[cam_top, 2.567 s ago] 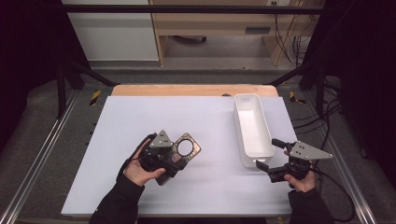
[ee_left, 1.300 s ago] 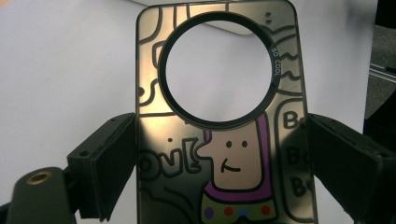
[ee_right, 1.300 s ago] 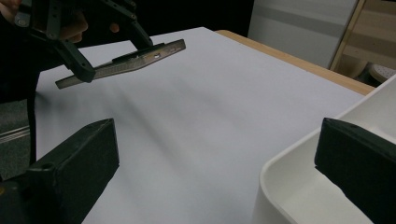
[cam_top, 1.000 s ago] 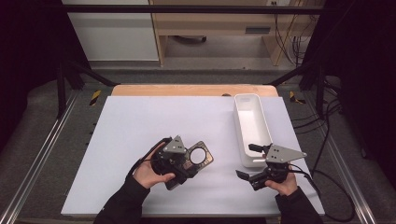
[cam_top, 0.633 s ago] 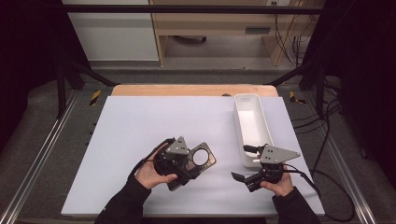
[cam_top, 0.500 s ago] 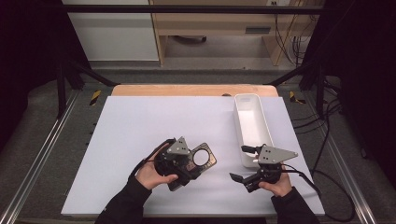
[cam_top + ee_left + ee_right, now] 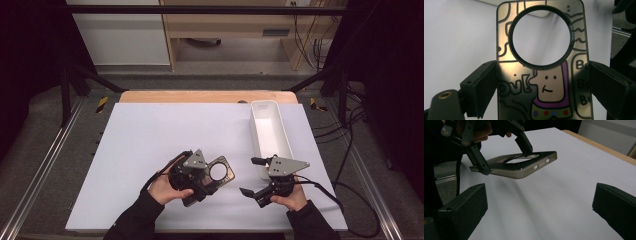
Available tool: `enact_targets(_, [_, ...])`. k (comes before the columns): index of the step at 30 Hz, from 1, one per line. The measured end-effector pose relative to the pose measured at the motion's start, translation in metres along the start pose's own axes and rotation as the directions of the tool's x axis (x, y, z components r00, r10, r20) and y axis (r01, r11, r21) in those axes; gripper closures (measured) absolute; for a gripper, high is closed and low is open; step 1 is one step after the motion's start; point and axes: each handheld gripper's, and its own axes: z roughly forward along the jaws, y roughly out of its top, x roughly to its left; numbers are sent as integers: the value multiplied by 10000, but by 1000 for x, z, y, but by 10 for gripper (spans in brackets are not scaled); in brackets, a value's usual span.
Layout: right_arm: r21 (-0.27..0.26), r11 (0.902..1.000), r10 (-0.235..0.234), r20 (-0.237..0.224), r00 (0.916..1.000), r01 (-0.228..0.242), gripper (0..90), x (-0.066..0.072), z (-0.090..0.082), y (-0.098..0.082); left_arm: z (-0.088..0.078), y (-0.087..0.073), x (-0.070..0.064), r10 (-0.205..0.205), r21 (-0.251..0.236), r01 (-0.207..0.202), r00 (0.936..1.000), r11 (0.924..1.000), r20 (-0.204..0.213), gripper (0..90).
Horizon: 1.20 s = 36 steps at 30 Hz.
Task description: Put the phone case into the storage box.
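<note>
White sheeting covers the desk. Left claw clamps the phone case by its long edges, clear of the desk near six o'clock; right claw stands wide and empty at its three o'clock. A careless bump could twist the case loose. Its lower end is cut off; tray contents unclear.
</note>
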Motion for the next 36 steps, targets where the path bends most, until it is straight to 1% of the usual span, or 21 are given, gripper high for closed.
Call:
enact_targets(2, [26, 10000, -56, -48, 10000, 56, 4, 1, 2, 1, 1, 0, -1, -21, 6, 21, 10000, 10000, 51, 110])
enact_targets(6, [-4, 9999, -126, -227, 9997, 126, 5, 2, 5, 4, 2, 1, -2, 84, -3, -84, 9999, 10000, 118, 110])
enact_targets(9, [38, 9999, -165, -271, 9995, 166, 8, 2, 8, 6, 3, 1, -2, 89, 23, -89, 9998, 10000, 159, 110])
enact_targets(15, [187, 9989, -422, -488, 9979, 432, 9, 4, 15, 11, 4, 2, -4, 160, 42, -161, 9995, 9999, 259, 110])
enact_targets(17, [233, 9988, -413, -578, 9975, 427, 11, 4, 16, 11, 4, 2, -5, 193, 48, -195, 9993, 9998, 316, 110])
enact_targets(20, [384, 9979, -494, -586, 9971, 517, 10, 5, 17, 10, 6, 3, -5, 254, 115, -259, 9990, 9996, 368, 110])
enact_targets(26, [387, 9978, -517, -738, 9959, 547, 11, 4, 17, 11, 7, 4, -6, 369, 148, -376, 9981, 9992, 483, 110])
enact_targets(36, [691, 9958, -529, -967, 9939, 597, 15, 3, 23, 9, 10, 9, -11, 678, 215, -694, 9954, 9974, 677, 116])
